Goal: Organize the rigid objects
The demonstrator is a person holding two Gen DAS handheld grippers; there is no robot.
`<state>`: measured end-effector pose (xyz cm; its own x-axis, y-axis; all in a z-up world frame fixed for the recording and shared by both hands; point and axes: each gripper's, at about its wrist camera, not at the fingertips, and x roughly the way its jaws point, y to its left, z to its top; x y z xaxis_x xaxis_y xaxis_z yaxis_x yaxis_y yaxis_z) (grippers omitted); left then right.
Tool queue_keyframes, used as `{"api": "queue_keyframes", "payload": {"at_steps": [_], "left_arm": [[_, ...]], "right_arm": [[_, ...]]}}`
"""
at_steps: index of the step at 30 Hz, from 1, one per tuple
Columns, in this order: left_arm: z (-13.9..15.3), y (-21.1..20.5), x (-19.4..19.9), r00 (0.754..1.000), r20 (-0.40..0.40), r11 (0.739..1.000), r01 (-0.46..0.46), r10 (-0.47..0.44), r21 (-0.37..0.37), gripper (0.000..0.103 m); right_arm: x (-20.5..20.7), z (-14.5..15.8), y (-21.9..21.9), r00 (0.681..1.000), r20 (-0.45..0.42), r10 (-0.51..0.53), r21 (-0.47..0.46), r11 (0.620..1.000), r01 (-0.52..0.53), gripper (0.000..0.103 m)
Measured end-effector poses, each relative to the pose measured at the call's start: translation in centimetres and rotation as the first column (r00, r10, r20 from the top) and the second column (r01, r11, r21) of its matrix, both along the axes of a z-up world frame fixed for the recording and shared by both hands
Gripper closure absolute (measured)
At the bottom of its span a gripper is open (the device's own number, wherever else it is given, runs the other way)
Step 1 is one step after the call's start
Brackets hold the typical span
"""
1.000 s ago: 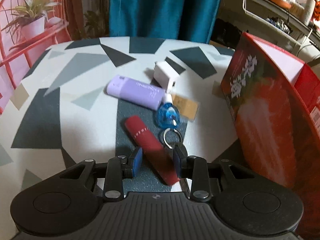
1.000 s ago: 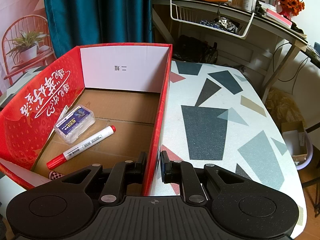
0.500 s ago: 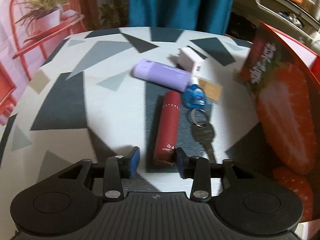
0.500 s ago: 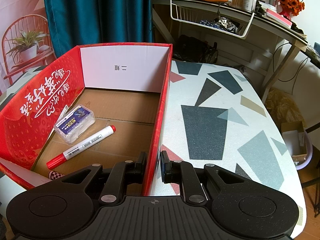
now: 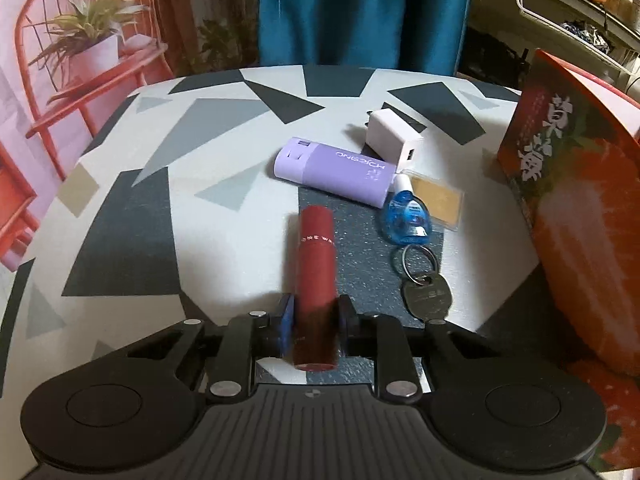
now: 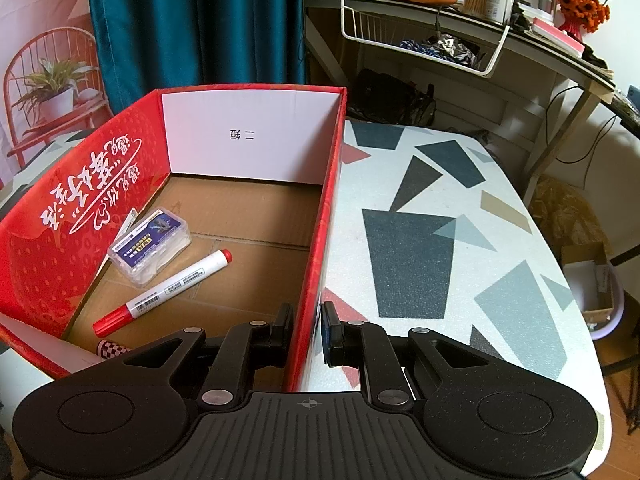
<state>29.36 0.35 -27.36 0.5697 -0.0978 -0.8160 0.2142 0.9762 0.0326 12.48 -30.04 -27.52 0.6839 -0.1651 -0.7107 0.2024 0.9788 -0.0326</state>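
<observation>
The dark red tube point(image 5: 316, 264) is showing part of a word, "ONE WA". The purple case point(image 5: 334, 170) is bearing upside-down lettering reading roughly "ONGRICH". Large Chinese characters are running along the red box point(image 6: 80, 216), and its white inner wall is showing "二短" upside down.

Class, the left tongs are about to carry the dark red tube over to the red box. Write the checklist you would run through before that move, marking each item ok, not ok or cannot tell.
1. Left tongs closed on the dark red tube, having just closed: ok.
2. Tube gripped at mid-length: not ok, the pads hold its near end.
3. Tube lifted off the table: cannot tell.
4. Key ring and purple case apart from the tube: ok.
5. Right tongs clamp the red box wall: ok.
6. Free floor in the box beside the marker and clear plastic case: ok.
</observation>
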Motion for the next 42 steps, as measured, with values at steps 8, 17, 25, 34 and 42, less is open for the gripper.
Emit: {"api": "queue_keyframes", "payload": {"at_steps": [8,17,25,34,42], "left_arm": [[-0.1,-1.2,-2.0,0.999,-0.051,0.999,-0.009,0.006,-0.044,0.079],[0.0,-3.7,-2.2,0.991,-0.092,0.986,-0.105,0.094,-0.131,0.075],[0.2,-3.4,-3.0,0.995,-0.096,0.968,-0.04,0.017,-0.249,0.068],[2.0,-2.8,-3.2,0.962,0.109,0.961,0.261,-0.25,-0.094,0.006],[1.1,-3.2,-2.8,0.784,0.12,0.793,0.6,-0.609,0.104,0.004]], "right_arm": [[-0.2,0.0,0.0,1.0,0.002,0.001,0.004,1.0,-0.001,0.088],[-0.2,0.1,0.0,1.0,0.001,0.003,0.005,1.0,-0.003,0.088],[-0.3,0.1,0.0,1.0,0.002,0.003,0.009,1.0,-0.003,0.087],[-0.2,0.1,0.0,1.0,0.002,0.002,0.01,1.0,-0.002,0.087],[-0.1,0.1,0.1,1.0,-0.006,0.003,0.007,1.0,-0.003,0.087]]}}
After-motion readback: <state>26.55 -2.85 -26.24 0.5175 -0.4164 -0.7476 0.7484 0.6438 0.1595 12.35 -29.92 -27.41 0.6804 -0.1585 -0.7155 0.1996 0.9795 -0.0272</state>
